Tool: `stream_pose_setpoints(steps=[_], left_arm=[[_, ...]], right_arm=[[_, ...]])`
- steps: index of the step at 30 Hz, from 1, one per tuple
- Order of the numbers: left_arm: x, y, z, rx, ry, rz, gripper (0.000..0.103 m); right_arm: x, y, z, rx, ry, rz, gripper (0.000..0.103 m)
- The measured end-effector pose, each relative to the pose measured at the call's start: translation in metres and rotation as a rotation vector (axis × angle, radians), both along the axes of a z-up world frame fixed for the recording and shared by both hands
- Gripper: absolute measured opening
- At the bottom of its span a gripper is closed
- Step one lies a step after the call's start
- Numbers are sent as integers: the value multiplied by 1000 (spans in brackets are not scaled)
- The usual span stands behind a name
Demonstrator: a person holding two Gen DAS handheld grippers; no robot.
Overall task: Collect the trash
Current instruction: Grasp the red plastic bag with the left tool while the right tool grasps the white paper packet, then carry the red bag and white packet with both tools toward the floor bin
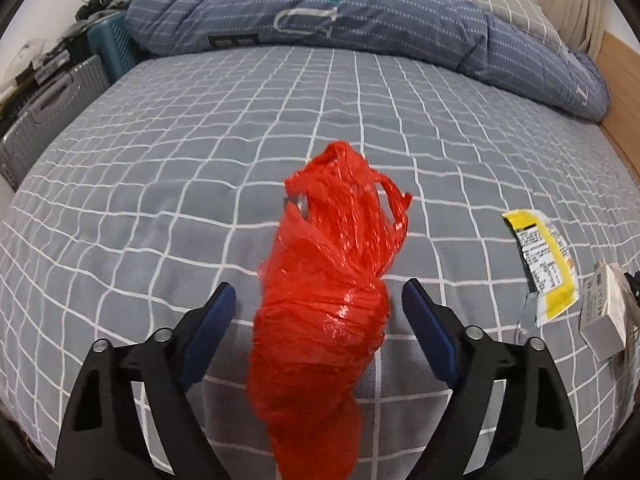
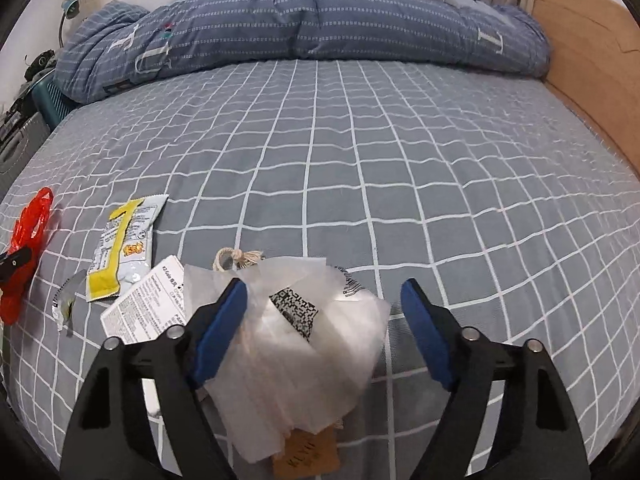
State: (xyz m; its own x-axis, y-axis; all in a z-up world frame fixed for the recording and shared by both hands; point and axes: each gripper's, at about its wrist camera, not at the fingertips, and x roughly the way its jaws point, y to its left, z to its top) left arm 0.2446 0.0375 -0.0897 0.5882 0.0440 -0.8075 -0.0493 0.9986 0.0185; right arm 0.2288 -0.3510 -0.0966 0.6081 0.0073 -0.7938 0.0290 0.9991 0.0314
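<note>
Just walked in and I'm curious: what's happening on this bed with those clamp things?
Someone is tidying litter off a grey checked bed using two tools. The left hand-held gripper is open around a crumpled red plastic bag. The right hand-held gripper is open over a clear plastic packet lying on the sheet. A yellow snack wrapper and a printed white paper lie between them, not yet picked up.

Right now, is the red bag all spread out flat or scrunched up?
Scrunched up. The red bag lies in a crinkled, twisted bundle on the bed, between the open left gripper.
</note>
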Motion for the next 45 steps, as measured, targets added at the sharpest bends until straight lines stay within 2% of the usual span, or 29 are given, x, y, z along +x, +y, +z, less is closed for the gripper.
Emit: stream_pose_setpoints(steps=[1, 3, 4, 9, 11, 13, 15, 26, 35, 45], left_arm=[[0, -1, -2, 5, 2, -3, 79], [1, -1, -8, 10, 18, -11, 67], [2, -1, -10, 4, 25, -14, 64], [3, -1, -13, 4, 22, -10, 56], [3, -1, -14, 5, 21, -17, 53], [3, 0, -14, -3, 16, -21, 50], [2, 2, -13, -23, 6, -14, 49], [-4, 3, 4, -32, -37, 0, 49], [-13, -1, 18, -25, -47, -9, 49], [-47, -14, 48, -24, -91, -32, 49]], right_arm=[[1, -1, -1, 5, 7, 0, 66], [2, -4, -6, 13, 30, -2, 61], [2, -5, -7, 21, 35, -6, 59], [2, -6, -12, 18, 58, -16, 52], [2, -6, -14, 12, 63, -16, 45], [0, -2, -14, -8, 57, -1, 27], [-2, 5, -13, -44, 49, 4, 24], [-4, 7, 1, -63, 19, -9, 20], [-13, 10, 29, -81, -39, -18, 20], [-45, 20, 71, -47, -142, -8, 19]])
